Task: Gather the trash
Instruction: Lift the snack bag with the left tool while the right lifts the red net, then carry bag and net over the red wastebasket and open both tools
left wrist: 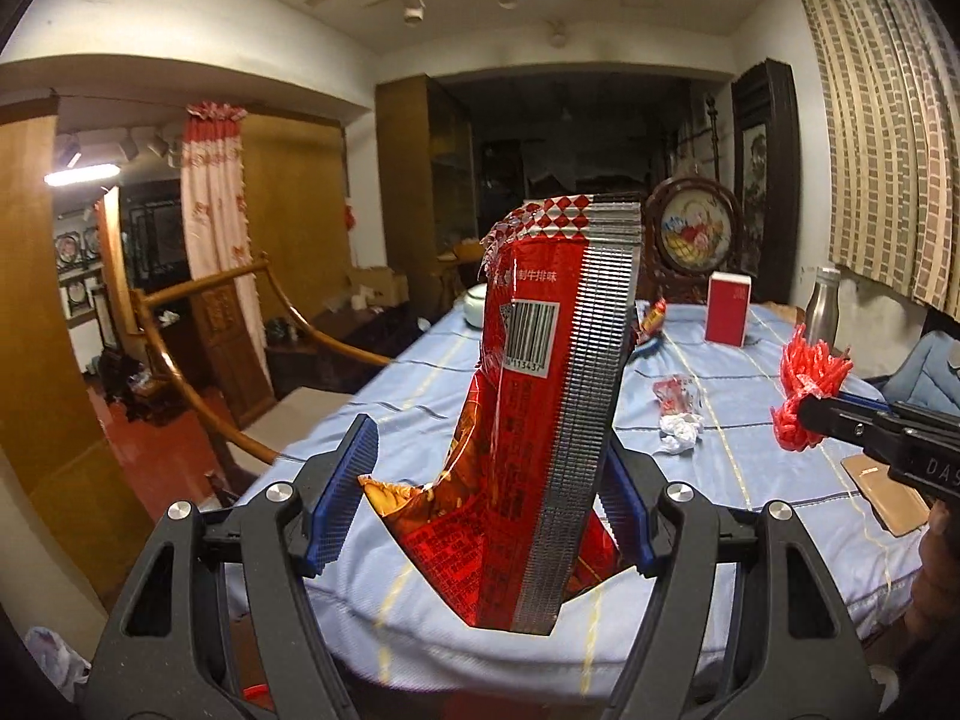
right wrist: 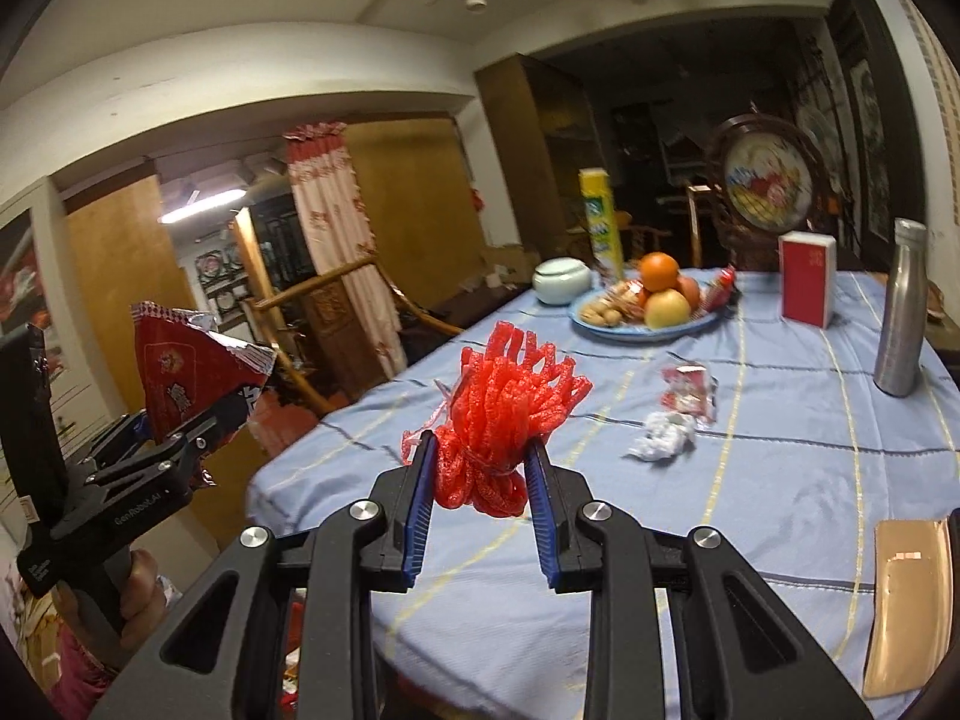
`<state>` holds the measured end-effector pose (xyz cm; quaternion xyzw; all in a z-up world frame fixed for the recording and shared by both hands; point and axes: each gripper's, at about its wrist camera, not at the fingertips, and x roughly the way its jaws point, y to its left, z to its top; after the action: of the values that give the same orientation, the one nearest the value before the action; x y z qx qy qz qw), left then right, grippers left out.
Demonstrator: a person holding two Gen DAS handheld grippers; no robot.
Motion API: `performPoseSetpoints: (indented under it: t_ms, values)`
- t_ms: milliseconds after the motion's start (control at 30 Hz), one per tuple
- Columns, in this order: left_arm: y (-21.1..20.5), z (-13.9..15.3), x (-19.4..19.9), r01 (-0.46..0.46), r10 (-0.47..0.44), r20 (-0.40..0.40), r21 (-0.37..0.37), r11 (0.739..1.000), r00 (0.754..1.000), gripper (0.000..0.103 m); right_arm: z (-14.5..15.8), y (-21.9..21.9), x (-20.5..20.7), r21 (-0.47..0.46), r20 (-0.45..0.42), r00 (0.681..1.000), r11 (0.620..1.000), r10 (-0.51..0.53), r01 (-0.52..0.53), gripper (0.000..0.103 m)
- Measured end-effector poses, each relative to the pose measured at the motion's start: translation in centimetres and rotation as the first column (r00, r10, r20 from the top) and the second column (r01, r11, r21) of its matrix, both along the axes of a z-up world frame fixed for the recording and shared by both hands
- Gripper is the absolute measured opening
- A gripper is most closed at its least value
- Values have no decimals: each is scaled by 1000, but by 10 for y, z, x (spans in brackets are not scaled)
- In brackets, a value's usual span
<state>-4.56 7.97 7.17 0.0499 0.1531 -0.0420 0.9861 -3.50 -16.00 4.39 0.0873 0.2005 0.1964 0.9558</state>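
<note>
My left gripper point(left wrist: 489, 468) is shut on a red snack bag point(left wrist: 540, 396) with a silver crimped edge and holds it upright above the near table edge. The bag also shows in the right wrist view point(right wrist: 192, 372), in the left gripper point(right wrist: 198, 438). My right gripper point(right wrist: 480, 468) is shut on a red foam fruit net point(right wrist: 504, 420), held above the blue tablecloth; the net also shows in the left wrist view point(left wrist: 807, 396). A crumpled white paper point(right wrist: 663, 441) and a small red-and-clear wrapper point(right wrist: 690, 387) lie on the table point(right wrist: 780, 480).
A fruit plate point(right wrist: 648, 312), a white lidded jar point(right wrist: 561, 279), a red box point(right wrist: 807, 279), a steel bottle point(right wrist: 900, 312) and a round framed ornament point(right wrist: 765, 177) stand at the far end. A tan phone point(right wrist: 906, 600) lies at the right. A wooden chair point(left wrist: 240, 360) stands left.
</note>
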Motion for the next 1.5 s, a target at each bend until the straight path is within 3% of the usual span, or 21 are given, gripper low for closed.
performPoseSetpoints:
  t_ms: [233, 400, 600, 767, 1067, 1200, 1367, 1467, 1500]
  values:
    - [33, 7, -69, -80, 76, 98, 36, 996, 992, 69, 19, 33, -41, -4, 51, 994, 996, 93, -93, 29]
    - [59, 6, -100, -108, 104, 102, 34, 994, 989, 69, 29, 64, -56, -37, 66, 986, 988, 155, -153, 29]
    - [81, -9, -109, -166, 159, 82, 79, 983, 984, 69, 25, 104, -57, -73, 31, 975, 974, 218, -215, 29]
    - [99, -39, -102, -203, 204, 8, 106, 973, 979, 69, 13, 132, -44, -103, -22, 967, 961, 254, -255, 29]
    - [153, -100, -69, -238, 239, -182, 28, 971, 954, 69, -17, 184, -15, -158, -147, 943, 934, 298, -320, 29]
    - [177, -130, -58, -265, 256, -270, 1, 964, 928, 69, -35, 208, 0, -173, -211, 925, 920, 315, -352, 29]
    - [207, -181, -46, -299, 262, -402, -31, 954, 877, 69, -56, 233, 13, -187, -277, 904, 905, 326, -383, 29]
    - [220, -209, -40, -308, 251, -477, -44, 950, 842, 71, -69, 246, 20, -193, -315, 890, 896, 329, -399, 29]
    - [223, -219, -40, -307, 242, -504, -47, 951, 829, 78, -71, 248, 22, -194, -323, 887, 894, 331, -404, 29]
